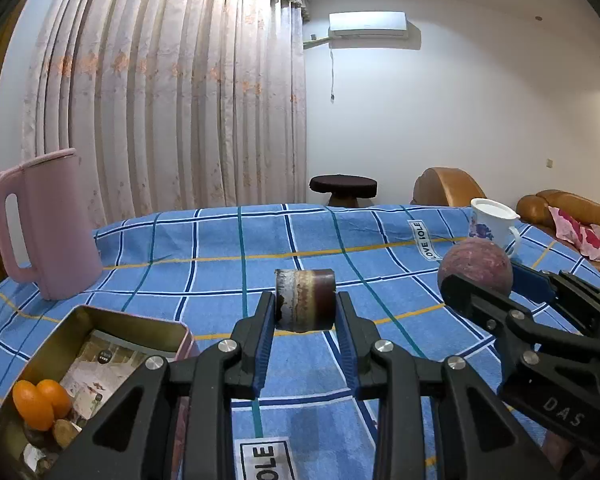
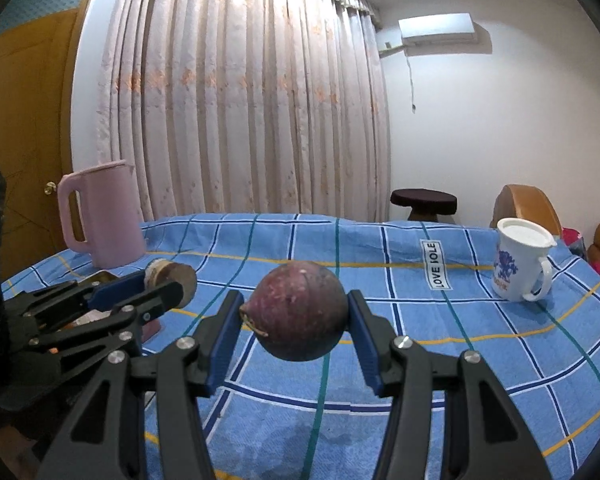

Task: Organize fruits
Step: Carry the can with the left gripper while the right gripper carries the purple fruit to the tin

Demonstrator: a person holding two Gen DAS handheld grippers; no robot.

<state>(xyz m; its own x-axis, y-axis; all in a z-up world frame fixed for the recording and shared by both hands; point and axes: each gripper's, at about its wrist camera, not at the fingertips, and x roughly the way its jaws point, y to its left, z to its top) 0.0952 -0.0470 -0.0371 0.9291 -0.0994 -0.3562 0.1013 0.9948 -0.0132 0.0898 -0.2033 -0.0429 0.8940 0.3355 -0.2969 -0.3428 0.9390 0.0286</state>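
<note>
My left gripper (image 1: 305,309) is shut on a short brown cylinder piece of fruit (image 1: 305,299) with a pale peeling end, held above the blue checked cloth (image 1: 220,264). It also shows in the right wrist view (image 2: 172,280). My right gripper (image 2: 296,316) is shut on a round purple passion fruit (image 2: 298,316), also held above the cloth; it shows in the left wrist view (image 1: 476,268) too. An open gold tin (image 1: 100,352) at the lower left holds two small orange kumquats (image 1: 40,402) and some brown pieces.
A pink jug (image 1: 48,224) stands at the back left of the table. A white lidded mug with a purple print (image 2: 520,264) stands at the back right. A dark stool (image 1: 343,188) and brown sofa (image 1: 564,208) lie beyond the table.
</note>
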